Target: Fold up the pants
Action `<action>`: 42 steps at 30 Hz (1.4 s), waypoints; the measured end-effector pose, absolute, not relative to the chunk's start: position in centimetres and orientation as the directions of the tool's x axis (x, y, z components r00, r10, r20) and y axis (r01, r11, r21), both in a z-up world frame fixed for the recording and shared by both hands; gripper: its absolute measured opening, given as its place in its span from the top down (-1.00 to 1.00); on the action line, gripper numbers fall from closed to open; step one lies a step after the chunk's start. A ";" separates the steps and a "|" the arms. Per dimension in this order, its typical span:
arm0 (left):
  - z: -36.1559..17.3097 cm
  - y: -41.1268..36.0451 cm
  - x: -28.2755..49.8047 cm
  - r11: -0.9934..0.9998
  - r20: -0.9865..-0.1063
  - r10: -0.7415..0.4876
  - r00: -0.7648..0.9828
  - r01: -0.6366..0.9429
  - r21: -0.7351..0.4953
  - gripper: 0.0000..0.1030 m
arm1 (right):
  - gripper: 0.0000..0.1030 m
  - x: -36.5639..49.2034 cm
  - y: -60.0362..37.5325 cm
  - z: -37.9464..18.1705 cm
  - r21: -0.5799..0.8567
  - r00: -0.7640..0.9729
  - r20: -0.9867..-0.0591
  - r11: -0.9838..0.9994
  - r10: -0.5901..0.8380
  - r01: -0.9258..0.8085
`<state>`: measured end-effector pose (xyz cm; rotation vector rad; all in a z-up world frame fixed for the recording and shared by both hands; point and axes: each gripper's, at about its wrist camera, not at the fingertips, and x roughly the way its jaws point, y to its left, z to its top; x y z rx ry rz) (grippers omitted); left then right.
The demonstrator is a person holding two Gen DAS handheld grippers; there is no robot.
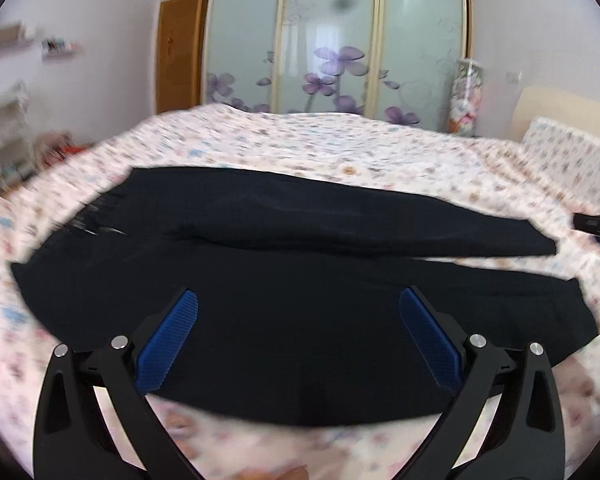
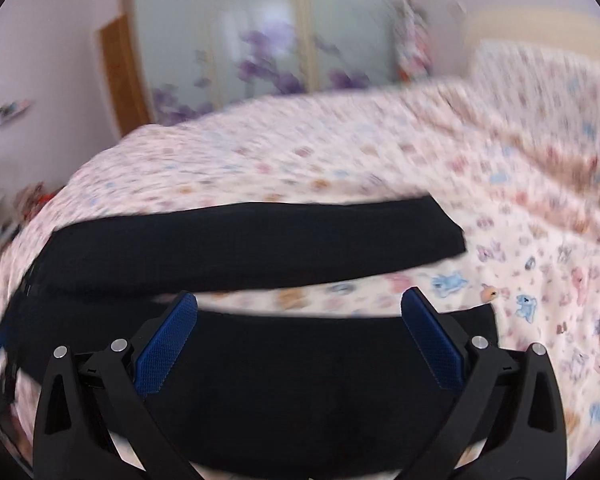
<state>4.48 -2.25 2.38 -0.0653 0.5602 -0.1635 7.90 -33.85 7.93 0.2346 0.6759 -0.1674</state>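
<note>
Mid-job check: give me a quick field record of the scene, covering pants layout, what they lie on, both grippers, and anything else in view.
pants: black pants, spread flat, both legs apart with a strip of sheet showing between them toward the cuffs
surface: bed with floral sheet
left gripper: open, above the near leg, holding nothing
right gripper: open, above the near leg close to its cuff end, holding nothing
fold state: no fold visible yet
background: sliding wardrobe doors with purple flowers
image quality: both views motion-blurred
</note>
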 end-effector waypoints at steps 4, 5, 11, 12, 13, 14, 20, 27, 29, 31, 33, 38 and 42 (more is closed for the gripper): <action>0.3 -2.4 6.1 0.964 -0.590 -0.262 0.763 0.185 -0.190 -0.97 | -0.97 11.3 -40.8 7.4 0.280 0.810 -0.584 0.922 -0.058 0.268; -0.2 -2.5 6.5 0.961 -0.610 -0.274 0.743 0.191 -0.198 -0.97 | -0.97 12.0 -42.0 7.3 0.286 0.824 -0.562 0.919 -0.068 0.271; -2.6 -2.2 7.9 0.949 -0.665 -0.313 0.678 0.203 -0.240 -0.97 | -0.55 18.4 -48.7 4.7 0.303 0.773 -0.626 0.884 -0.097 0.356; -2.8 -2.2 8.0 0.946 -0.666 -0.322 0.673 0.208 -0.247 -0.97 | -0.43 19.3 -49.7 4.1 0.324 0.773 -0.627 0.870 -0.097 0.372; -3.0 -2.2 8.0 0.944 -0.666 -0.331 0.669 0.217 -0.250 -0.97 | -0.38 20.2 -50.4 3.7 0.327 0.768 -0.632 0.862 -0.105 0.387; -3.0 -2.2 7.9 0.941 -0.660 -0.338 0.671 0.226 -0.251 -0.97 | -0.32 21.0 -51.0 3.2 0.328 0.759 -0.642 0.854 -0.113 0.404; -2.6 -3.3 7.5 0.932 -0.628 -0.362 0.689 0.283 -0.226 -0.97 | -0.09 25.1 -54.3 0.6 0.280 0.695 -0.697 0.826 -0.175 0.489; -3.0 -4.4 7.7 0.931 -0.645 -0.357 0.675 0.311 -0.190 -0.97 | 0.31 26.6 -55.5 -2.4 0.266 0.649 -0.744 0.819 -0.162 0.509; -3.2 -4.2 7.7 0.933 -0.652 -0.354 0.670 0.302 -0.196 -0.97 | 0.61 26.4 -55.2 -2.7 0.269 0.660 -0.736 0.830 -0.150 0.488; -3.2 -3.9 7.8 0.933 -0.654 -0.356 0.667 0.295 -0.207 -0.97 | 0.74 26.0 -54.9 -2.4 0.280 0.677 -0.725 0.844 -0.127 0.458; -3.2 -3.7 7.8 0.934 -0.653 -0.353 0.670 0.290 -0.208 -0.97 | 0.75 24.9 -54.5 -1.3 0.298 0.715 -0.689 0.853 -0.118 0.429; -2.8 -3.3 7.5 0.936 -0.630 -0.349 0.693 0.282 -0.209 -0.97 | 0.76 19.5 -53.2 2.7 0.392 0.838 -0.542 0.863 -0.062 0.317; -1.8 -2.5 6.9 0.938 -0.584 -0.346 0.734 0.263 -0.224 -0.97 | 0.76 13.1 -51.9 5.2 0.473 0.907 -0.420 0.858 0.020 0.200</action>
